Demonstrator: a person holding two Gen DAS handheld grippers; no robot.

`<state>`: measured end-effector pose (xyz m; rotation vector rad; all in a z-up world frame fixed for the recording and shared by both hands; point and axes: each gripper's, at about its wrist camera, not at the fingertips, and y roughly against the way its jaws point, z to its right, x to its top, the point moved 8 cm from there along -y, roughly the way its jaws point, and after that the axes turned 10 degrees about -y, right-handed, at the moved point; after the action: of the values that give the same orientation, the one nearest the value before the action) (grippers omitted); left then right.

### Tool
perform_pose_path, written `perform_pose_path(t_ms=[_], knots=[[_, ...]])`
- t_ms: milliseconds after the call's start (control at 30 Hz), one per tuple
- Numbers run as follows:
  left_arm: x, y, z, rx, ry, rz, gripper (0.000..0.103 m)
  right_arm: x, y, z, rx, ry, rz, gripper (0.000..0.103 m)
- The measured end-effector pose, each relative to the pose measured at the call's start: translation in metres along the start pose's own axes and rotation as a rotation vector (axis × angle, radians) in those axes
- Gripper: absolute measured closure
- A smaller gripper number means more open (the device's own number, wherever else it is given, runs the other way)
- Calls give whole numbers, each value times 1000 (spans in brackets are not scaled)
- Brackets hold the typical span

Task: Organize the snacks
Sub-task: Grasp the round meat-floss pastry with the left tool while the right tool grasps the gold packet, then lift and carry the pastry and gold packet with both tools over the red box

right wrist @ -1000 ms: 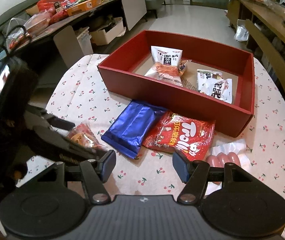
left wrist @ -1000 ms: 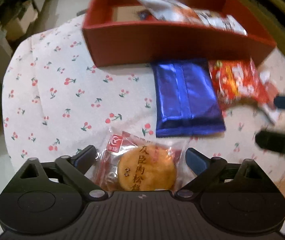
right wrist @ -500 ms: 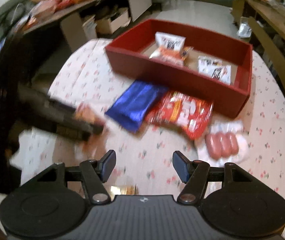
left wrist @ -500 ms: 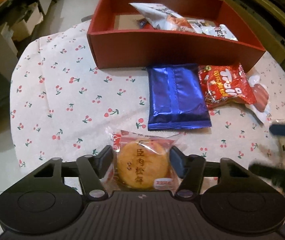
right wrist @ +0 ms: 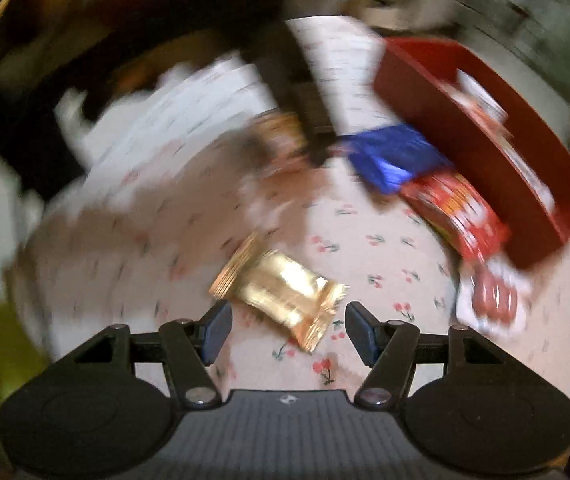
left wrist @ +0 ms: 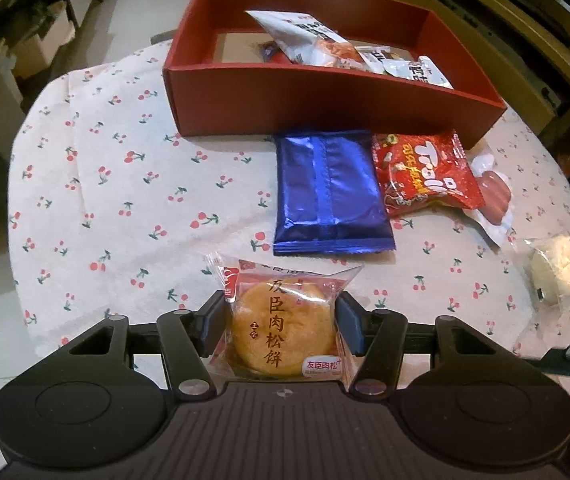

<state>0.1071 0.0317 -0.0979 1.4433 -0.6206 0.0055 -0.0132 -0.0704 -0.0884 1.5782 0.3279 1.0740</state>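
Your left gripper [left wrist: 283,330] is clamped on a wrapped round pastry [left wrist: 283,330] at 6 o'clock on the cherry-print tablecloth [left wrist: 125,184]. Only the blurred right wrist view shows a gold packet [right wrist: 281,294] lying just ahead of your right gripper [right wrist: 289,334], whose fingers stand apart. The red box [left wrist: 305,100] at 12 o'clock holds white snack bags [left wrist: 309,40]; a blue packet [left wrist: 329,192] and red candy bag [left wrist: 425,172] lie against its near wall.

Matte black plastic left gripper [left wrist: 283,330] has a ribbed central body, two round side discs, silver pivot screws and dark blue finger pads [left wrist: 351,328]. The matching black right gripper [right wrist: 289,334] looks identical.
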Motion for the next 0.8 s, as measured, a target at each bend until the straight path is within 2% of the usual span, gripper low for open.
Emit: perform_pose_path(t_ms=[67, 167, 333, 400, 433, 500, 567, 800], knots=[[0, -1, 2, -7, -2, -6, 38, 1, -7, -2, 12, 79, -26, 28], [0, -2, 3, -25, 3, -11, 38, 14, -21, 5, 5, 129, -33, 28], [-2, -4, 2, -48, 17, -20, 38, 30, -41, 7, 78, 160, -64, 28], [-2, -4, 2, -53, 20, -23, 37, 34, -42, 14, 135, 103, -60, 30], [-2, -4, 2, -54, 22, -22, 37, 34, -44, 17, 151, 57, -61, 38], [-2, -4, 2, -57, 27, -25, 37, 34, -44, 24, 166, -45, -48, 43], [-2, -4, 3, -57, 28, -25, 37, 30, -42, 28, 137, -126, -32, 50], [-4, -3, 7, -45, 13, -26, 36, 11, -33, 45, 59, -348, -18, 50]])
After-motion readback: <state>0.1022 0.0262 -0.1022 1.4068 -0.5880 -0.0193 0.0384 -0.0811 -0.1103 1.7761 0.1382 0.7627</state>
